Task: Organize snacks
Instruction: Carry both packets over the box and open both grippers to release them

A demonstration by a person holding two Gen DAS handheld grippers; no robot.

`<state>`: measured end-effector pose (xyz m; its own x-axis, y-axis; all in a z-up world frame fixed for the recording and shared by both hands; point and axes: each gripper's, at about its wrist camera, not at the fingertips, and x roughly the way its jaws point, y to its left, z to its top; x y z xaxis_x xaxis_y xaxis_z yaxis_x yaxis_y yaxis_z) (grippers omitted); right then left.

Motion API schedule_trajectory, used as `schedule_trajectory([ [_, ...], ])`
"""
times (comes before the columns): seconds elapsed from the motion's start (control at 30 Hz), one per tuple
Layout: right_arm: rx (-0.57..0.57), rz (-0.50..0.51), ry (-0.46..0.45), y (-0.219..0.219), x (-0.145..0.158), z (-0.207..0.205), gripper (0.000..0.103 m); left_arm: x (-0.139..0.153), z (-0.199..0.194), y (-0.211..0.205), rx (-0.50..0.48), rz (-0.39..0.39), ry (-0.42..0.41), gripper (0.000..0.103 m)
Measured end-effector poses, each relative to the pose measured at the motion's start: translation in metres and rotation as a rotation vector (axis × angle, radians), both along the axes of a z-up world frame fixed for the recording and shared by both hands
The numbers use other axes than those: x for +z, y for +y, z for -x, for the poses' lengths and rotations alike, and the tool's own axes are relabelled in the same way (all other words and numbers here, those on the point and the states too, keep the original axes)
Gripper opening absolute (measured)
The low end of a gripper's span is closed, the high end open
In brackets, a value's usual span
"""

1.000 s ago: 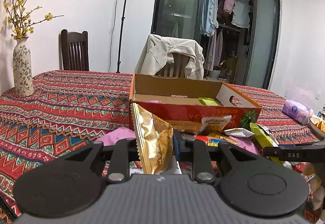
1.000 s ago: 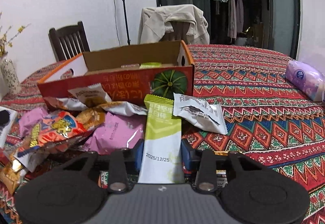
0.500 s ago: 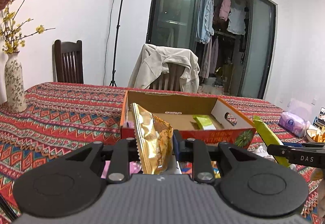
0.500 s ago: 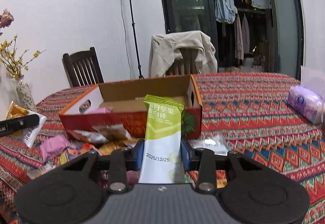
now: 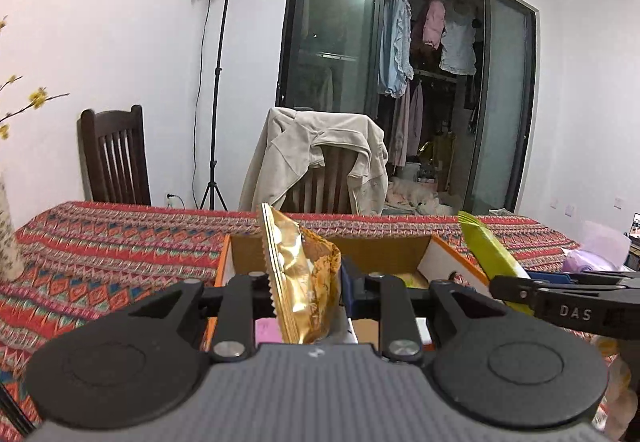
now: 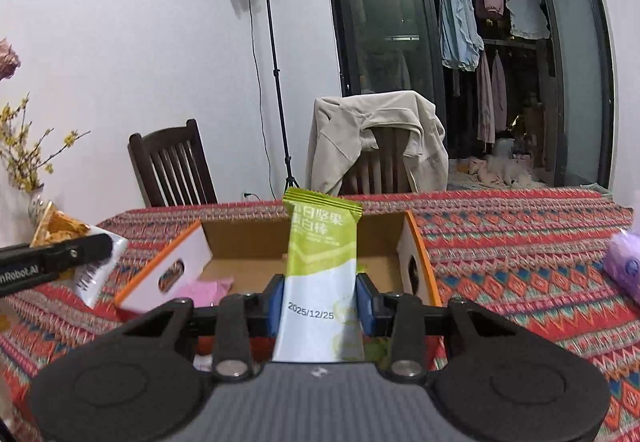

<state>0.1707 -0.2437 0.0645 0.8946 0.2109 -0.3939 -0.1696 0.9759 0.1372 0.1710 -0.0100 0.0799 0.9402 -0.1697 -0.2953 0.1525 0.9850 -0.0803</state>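
My left hand-held gripper (image 5: 306,288) clamps a crinkled gold foil snack packet (image 5: 302,282); my right hand-held gripper (image 6: 320,300) clamps a green-and-white snack bar wrapper (image 6: 320,274), both above the open orange cardboard box (image 6: 240,242).

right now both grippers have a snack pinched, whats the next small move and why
Probably carry both forward and lower them into the cardboard box, then open. The right gripper pinches the green bar and the left gripper the gold packet, each raised near the box's front edge. The box is open-topped, with room on its floor.
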Motion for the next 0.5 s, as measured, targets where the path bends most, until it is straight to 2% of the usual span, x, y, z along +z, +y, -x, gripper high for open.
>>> schedule_trajectory([
  [0.3, -0.030, -0.004, -0.007, 0.005, 0.002, -0.057, 0.036, 0.004, -0.063, -0.015, 0.017, 0.011, 0.003, 0.025],
  [0.5, -0.036, -0.005, -0.011, 0.003, -0.016, -0.076, 0.036, -0.016, -0.088, -0.011, 0.039, 0.020, 0.030, 0.025],
])
